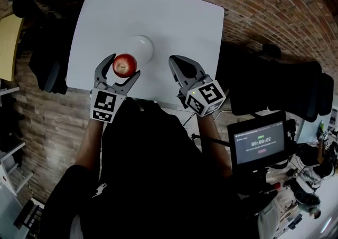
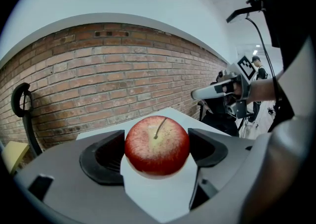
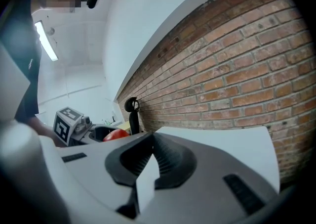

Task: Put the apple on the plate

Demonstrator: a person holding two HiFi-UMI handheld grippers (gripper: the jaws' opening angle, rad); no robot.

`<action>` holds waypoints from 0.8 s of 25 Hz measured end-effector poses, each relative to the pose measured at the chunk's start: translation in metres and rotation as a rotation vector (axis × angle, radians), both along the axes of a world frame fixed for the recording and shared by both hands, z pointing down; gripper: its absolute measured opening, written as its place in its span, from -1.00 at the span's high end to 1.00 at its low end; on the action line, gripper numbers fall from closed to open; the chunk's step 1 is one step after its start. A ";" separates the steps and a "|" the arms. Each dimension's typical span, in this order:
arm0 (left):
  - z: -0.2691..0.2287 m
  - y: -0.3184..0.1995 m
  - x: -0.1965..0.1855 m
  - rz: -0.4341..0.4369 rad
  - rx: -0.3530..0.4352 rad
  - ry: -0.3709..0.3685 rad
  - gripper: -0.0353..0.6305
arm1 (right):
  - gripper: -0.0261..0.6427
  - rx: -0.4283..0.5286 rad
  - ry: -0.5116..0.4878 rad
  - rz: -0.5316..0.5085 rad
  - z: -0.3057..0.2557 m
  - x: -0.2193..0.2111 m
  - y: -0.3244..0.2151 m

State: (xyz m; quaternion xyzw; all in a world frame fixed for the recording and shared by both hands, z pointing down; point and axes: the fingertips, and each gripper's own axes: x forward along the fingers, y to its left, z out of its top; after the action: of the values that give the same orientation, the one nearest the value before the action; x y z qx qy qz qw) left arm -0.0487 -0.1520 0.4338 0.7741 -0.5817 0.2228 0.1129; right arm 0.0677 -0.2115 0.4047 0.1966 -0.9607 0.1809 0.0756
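Observation:
A red apple [image 1: 125,65] with a short stem sits between the jaws of my left gripper [image 1: 124,67], which is shut on it. It hangs over the near left rim of a white plate [image 1: 141,46] on the white table [image 1: 174,21]. In the left gripper view the apple [image 2: 157,145] fills the gap between the black pads [image 2: 101,156]. My right gripper [image 1: 176,67] is beside it on the right, over the table's near edge, shut and holding nothing. In the right gripper view its jaws [image 3: 153,136] meet, and the apple [image 3: 117,134] shows far to the left.
The table stands on a brick floor [image 1: 264,6] by a brick wall [image 2: 113,84]. A black chair [image 1: 288,90] is at the right, another dark seat [image 1: 47,64] at the left. A monitor on a stand [image 1: 260,140] is near my right side. A yellow surface [image 1: 8,37] lies at the far left.

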 end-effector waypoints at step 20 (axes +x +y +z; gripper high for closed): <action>0.016 0.014 -0.013 0.066 -0.042 -0.022 -0.32 | 0.91 -0.012 -0.021 0.011 0.004 -0.025 0.026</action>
State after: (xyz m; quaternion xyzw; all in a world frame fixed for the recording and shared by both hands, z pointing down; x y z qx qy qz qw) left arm -0.0619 -0.1379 0.4498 0.7879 -0.5523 0.2471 0.1150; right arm 0.0426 -0.1854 0.4089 0.1994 -0.9592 0.1893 0.0660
